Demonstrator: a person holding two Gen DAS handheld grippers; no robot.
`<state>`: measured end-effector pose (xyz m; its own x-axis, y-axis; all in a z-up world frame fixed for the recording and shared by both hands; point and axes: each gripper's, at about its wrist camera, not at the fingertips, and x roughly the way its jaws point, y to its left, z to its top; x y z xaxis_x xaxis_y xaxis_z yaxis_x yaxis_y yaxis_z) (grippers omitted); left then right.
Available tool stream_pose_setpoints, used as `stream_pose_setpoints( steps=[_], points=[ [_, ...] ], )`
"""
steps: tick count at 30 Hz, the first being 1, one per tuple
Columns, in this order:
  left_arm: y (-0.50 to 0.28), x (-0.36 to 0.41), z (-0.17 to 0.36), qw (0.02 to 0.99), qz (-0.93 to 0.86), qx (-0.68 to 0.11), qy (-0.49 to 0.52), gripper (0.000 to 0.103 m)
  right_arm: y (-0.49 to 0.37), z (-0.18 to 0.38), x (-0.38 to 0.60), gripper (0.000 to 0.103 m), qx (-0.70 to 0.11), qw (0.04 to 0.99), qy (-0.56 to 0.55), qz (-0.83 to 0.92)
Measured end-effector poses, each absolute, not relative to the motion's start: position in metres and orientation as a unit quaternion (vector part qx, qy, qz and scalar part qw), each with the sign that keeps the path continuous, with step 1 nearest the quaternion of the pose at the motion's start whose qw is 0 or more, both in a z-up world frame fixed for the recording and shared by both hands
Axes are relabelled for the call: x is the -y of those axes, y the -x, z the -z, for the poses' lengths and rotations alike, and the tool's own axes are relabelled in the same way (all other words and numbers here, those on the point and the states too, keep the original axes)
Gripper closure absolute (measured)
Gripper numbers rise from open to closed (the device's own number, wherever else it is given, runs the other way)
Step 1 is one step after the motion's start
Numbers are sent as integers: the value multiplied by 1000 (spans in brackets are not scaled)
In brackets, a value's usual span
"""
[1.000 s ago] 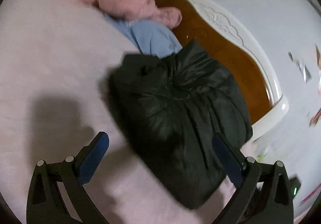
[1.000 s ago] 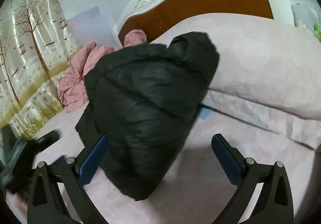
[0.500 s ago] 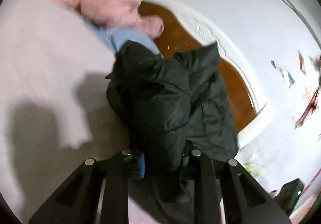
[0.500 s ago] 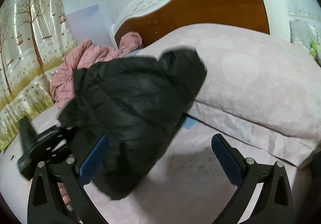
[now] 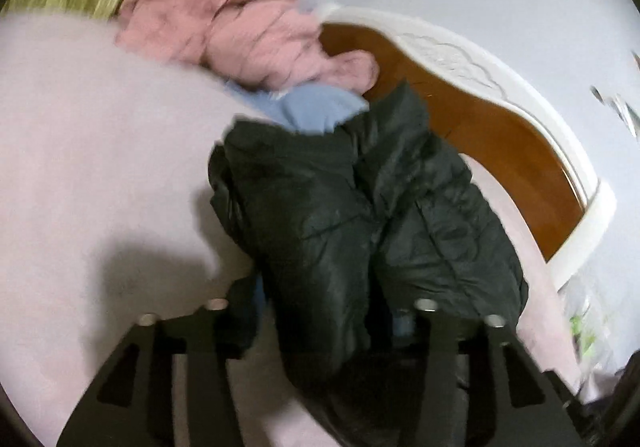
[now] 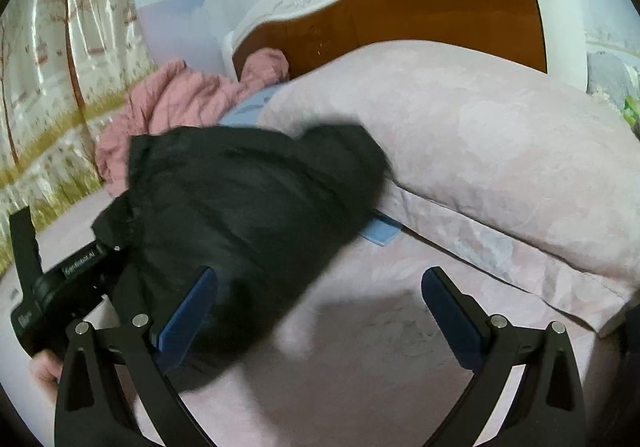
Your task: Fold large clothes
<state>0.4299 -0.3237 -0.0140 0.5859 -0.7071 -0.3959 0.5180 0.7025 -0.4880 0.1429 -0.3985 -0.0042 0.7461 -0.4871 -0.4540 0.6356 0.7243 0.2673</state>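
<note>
Holding a thick fold of the black puffer jacket [image 5: 360, 215] between my left gripper [image 5: 324, 311] jaws, which have just been opening from a tight pinch; whether the pads still press I cannot tell. The jacket lies bunched on the pink bed [image 6: 400, 335] beside the pillow [image 6: 500, 151]. My right gripper [image 6: 320, 311] stands wide apart, empty.

The left wrist view rides low over the pale pink bed [image 5: 80, 167], facing its head end along the left gripper [image 5: 320, 323], very near the black puffy jacket [image 5: 340, 207]. The right wrist view looks the same way from the bed's other side, past the right gripper [image 6: 320, 311]. Both share the jacket, the crumpled pink garment [image 5: 224, 27], and the white-framed brown wooden headboard [image 6: 420, 3]; the right view also catches the left gripper's body at its left edge.
</note>
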Motion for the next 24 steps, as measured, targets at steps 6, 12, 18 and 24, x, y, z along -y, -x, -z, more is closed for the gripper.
stream_pose_setpoints(
  steps=[6,12,18,24],
  points=[
    [-349,287,-51,943,306,-125,42,12,-137,-10,369,0,-148,931,-160,294],
    [-288,220,-89,962,266,-59,-12,0,-139,-20,323,0,-132,950,-86,269],
    [-263,174,-51,971,235,-50,-12,0,-144,-25,285,0,-128,957,-100,240],
    [-306,178,-5,969,218,-120,10,0,-155,-18,257,0,-132,950,-28,282]
  ],
)
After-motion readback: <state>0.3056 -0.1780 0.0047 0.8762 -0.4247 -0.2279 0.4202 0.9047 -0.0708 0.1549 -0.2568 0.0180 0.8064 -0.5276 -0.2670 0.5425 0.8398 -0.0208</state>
